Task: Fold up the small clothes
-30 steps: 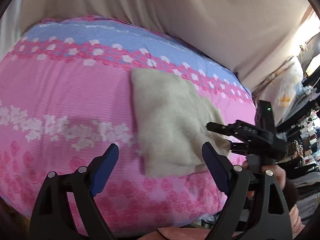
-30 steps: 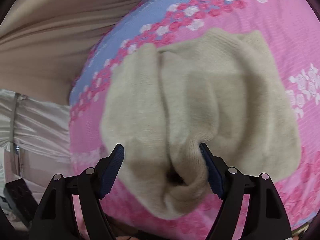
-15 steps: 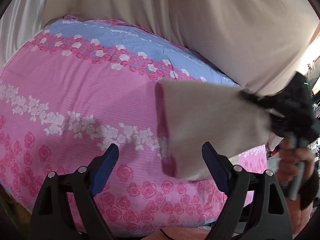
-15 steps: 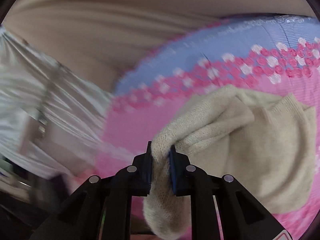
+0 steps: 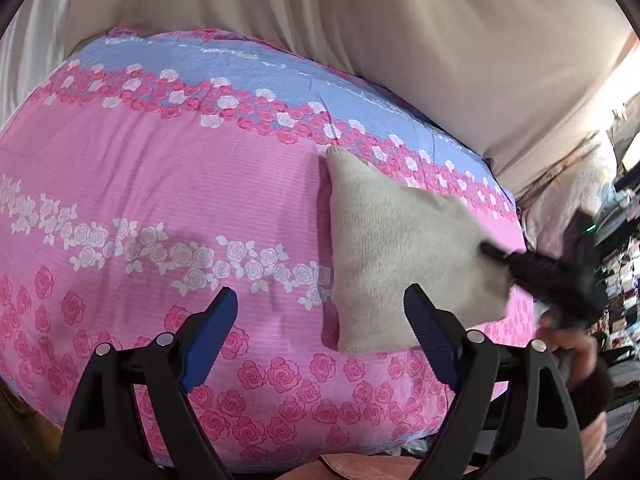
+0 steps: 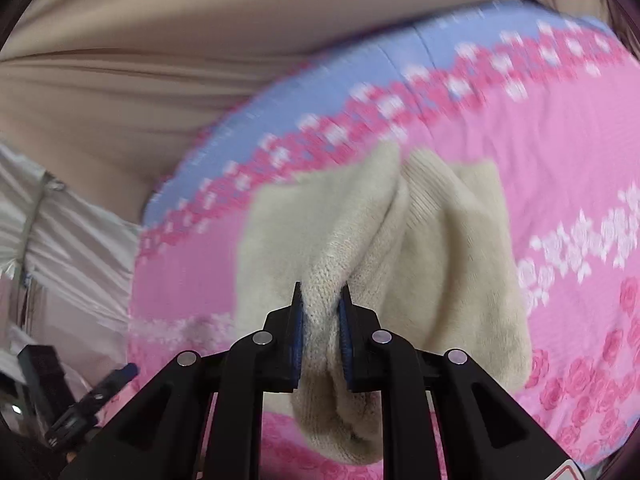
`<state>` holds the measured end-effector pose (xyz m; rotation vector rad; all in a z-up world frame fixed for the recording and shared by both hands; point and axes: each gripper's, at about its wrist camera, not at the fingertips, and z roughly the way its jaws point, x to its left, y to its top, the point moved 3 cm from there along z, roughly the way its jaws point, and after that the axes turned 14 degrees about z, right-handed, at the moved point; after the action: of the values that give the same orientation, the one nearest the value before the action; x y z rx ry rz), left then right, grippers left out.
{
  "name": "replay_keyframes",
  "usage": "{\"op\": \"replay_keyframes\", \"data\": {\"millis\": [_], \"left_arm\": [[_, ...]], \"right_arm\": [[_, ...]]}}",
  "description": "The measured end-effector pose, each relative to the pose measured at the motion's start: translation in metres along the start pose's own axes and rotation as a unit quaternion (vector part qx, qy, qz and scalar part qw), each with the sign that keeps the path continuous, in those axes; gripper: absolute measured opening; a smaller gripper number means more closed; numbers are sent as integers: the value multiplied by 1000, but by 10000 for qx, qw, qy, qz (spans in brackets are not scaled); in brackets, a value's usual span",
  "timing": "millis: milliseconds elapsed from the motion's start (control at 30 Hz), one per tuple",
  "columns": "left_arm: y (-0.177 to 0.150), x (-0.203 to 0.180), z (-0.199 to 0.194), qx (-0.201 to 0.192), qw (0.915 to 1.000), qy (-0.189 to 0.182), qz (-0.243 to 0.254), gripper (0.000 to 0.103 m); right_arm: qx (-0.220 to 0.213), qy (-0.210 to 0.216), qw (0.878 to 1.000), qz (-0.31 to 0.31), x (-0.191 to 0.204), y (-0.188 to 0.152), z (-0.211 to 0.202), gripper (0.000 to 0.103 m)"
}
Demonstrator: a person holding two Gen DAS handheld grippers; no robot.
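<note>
Tongs first: our right tongs [image 6: 320, 312] are clamped on a bunched fold of the cream knit garment [image 6: 460, 264], the blue pads [image 6: 297, 332] pressing the wool from both sides. From the pinch the cloth spreads out ahead of us in two soft lobes with a ribbed band showing in the crease between them, and a rounded fold hangs below the tongs.

Our left tongs [image 5: 320, 320] stand wide apart with nothing between them, hovering over the bed's pink rose-print cover [image 5: 160, 200]. One blue pad [image 5: 208, 336] sits over the roses at the near edge; the other lies just in front of the garment's lower corner without touching it, as far as we can tell.

From the left wrist view the garment [image 5: 392, 256] rests toward the right side of the bed, its far corner reaching the band of pink and white roses beside the blue strip [image 5: 240, 68]. Its right edge is lifted where our right tongs [image 5: 494, 252] grip it, the hand [image 5: 568, 344] below them blurred. A beige curtain [image 5: 360, 12] hangs behind the bed.
</note>
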<state>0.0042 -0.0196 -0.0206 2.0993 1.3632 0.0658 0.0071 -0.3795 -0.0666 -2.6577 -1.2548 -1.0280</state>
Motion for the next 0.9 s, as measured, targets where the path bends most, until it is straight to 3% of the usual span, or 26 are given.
{"op": "replay_keyframes", "data": {"millis": [67, 133, 167, 267, 367, 467, 533, 567, 600, 633, 833, 900], "left_arm": [[1, -2, 2, 23, 10000, -22, 42, 83], [0, -3, 5, 70, 9999, -68, 29, 83], [0, -3, 6, 85, 9999, -70, 28, 83], [0, -4, 6, 97, 9999, -30, 55, 83], [0, -7, 9, 147, 9999, -48, 62, 83], [0, -14, 14, 232, 9995, -94, 172, 83], [0, -18, 18, 265, 9993, -152, 215, 83], [0, -19, 20, 281, 9992, -185, 209, 83], [1, -21, 23, 316, 9991, -221, 189, 83], [1, -22, 26, 343, 9990, -228, 174, 83], [4, -28, 30, 357, 9989, -205, 202, 84], [4, -31, 35, 445, 9984, -236, 258, 84]], "right_arm": [[20, -333, 9994, -60, -13, -3, 11, 14], [233, -1051, 9942, 40, -49, -8, 41, 14], [350, -1163, 9923, 225, -64, -10, 50, 14], [193, -667, 9965, 459, -59, -9, 33, 14], [-329, -217, 9992, 102, -22, 4, -16, 13], [-521, -516, 9972, -133, -25, 7, -30, 14], [-195, -1016, 9946, -62, -61, 4, 2, 14], [181, -1191, 9927, 47, -83, 0, 26, 16], [457, -1310, 9900, 258, -105, -6, 49, 16], [434, -1167, 9914, 394, -112, -13, 50, 16], [-848, -1322, 9876, -81, -61, 8, -32, 29], [-871, -955, 9913, -234, -46, 11, -43, 29]]}}
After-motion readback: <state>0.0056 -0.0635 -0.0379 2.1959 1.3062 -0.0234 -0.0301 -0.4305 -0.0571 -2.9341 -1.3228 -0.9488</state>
